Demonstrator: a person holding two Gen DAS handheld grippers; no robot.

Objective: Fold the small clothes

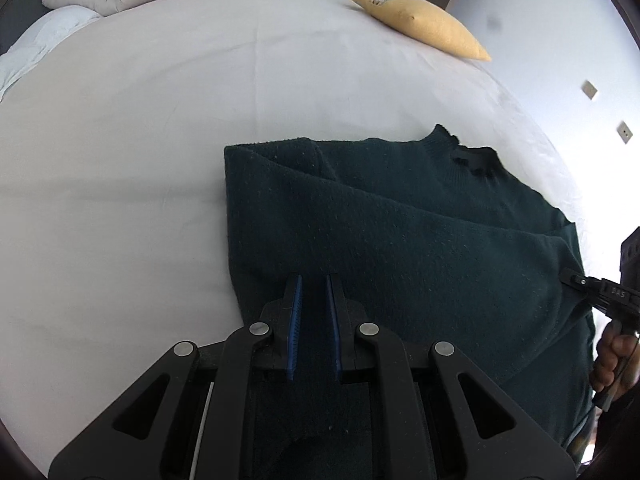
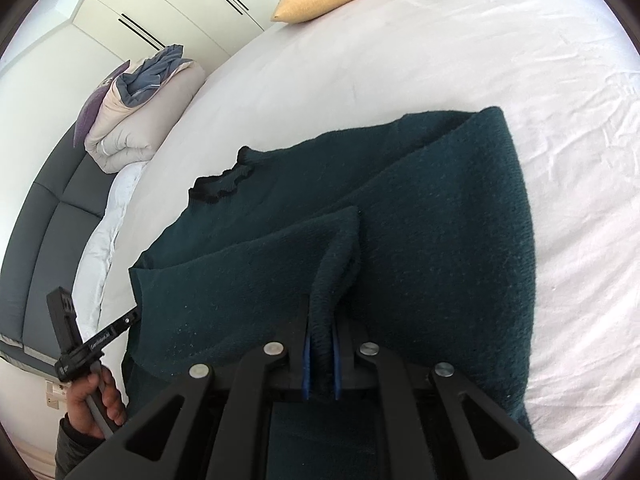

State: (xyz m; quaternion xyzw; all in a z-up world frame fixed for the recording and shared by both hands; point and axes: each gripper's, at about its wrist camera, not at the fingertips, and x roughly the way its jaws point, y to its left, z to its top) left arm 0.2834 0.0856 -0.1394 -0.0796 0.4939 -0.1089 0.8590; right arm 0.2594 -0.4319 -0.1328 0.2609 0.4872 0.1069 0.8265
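Note:
A dark green knitted sweater [image 1: 400, 232] lies partly folded on the white bed sheet [image 1: 160, 120], its black-trimmed collar [image 1: 468, 156] at the far side. My left gripper [image 1: 313, 280] sits at the sweater's near edge, with its blue pads nearly together and dark cloth between them. In the right wrist view the sweater [image 2: 440, 220] fills the middle. There my right gripper [image 2: 323, 312] is shut on a raised fold of it. The right gripper [image 1: 568, 276] also shows at the sweater's right edge in the left wrist view. The left gripper [image 2: 134, 318] touches the sweater's left edge.
A yellow pillow [image 1: 420, 16] lies at the far edge of the bed, and a folded beige duvet [image 2: 136, 120] is by the grey headboard [image 2: 40, 240]. A hand [image 2: 96, 396] holds the left gripper's handle. White wardrobe doors [image 2: 160, 12] stand behind.

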